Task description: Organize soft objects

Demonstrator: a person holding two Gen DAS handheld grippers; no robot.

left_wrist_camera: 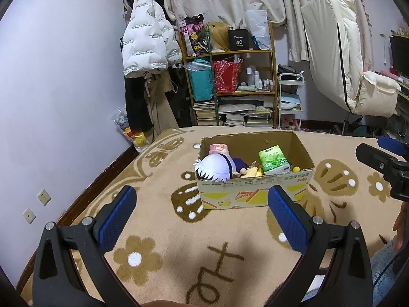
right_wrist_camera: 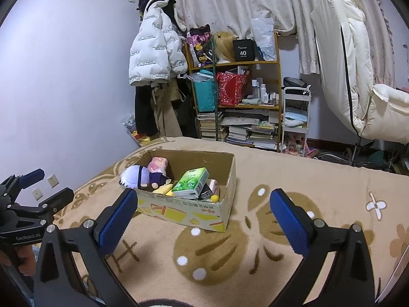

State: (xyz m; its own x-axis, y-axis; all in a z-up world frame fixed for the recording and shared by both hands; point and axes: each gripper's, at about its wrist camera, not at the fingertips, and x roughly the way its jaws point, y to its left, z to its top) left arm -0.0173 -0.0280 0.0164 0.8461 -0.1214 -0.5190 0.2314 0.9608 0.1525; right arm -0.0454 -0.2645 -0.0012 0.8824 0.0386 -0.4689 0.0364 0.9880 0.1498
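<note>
Left gripper (left_wrist_camera: 202, 199) and right gripper (right_wrist_camera: 203, 203) both hover above the beige blanket (left_wrist_camera: 158, 230), jaws spread wide, nothing between the blue pads (left_wrist_camera: 117, 220). Cardboard box (left_wrist_camera: 255, 194) sits on the blanket ahead of both — inside: white-haired plush doll (left_wrist_camera: 213, 167) at its left end, pink plush (left_wrist_camera: 218, 149) behind it, green tissue pack (left_wrist_camera: 273, 159) toward the right, small yellow items between.
</note>
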